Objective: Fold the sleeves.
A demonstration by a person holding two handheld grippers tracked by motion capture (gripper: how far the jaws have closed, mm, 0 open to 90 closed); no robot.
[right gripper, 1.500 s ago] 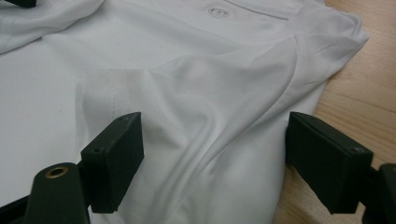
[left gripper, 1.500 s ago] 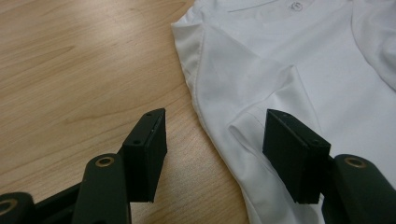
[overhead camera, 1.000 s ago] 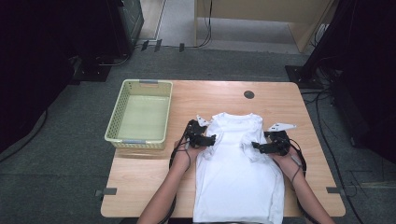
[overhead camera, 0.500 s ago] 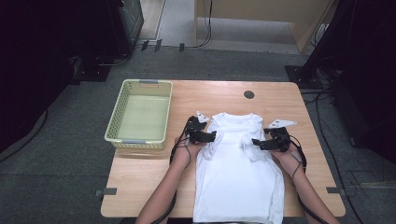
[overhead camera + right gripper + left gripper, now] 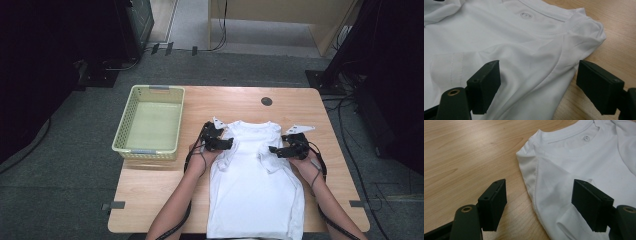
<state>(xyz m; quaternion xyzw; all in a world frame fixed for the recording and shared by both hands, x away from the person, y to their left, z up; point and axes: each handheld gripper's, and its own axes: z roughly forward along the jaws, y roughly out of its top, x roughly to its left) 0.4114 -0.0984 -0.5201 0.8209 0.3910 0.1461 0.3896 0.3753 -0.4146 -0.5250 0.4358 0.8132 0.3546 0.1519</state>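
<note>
A white T-shirt lies flat on the wooden table, collar away from me, both sleeves folded in over the chest. My left gripper hovers at the shirt's left shoulder, open. In the left gripper view its jaws straddle the shoulder edge of the shirt: one over bare wood, the other over the folded sleeve. My right gripper is open at the opposite shoulder. In the right gripper view the shirt lies between its spread jaws, untouched by the pads.
A pale green plastic basket stands at the table's left, with nothing visible inside. A dark round cable hole sits near the far edge. Bare wood surrounds the shirt on both sides. Dark furniture and cables line the floor beyond.
</note>
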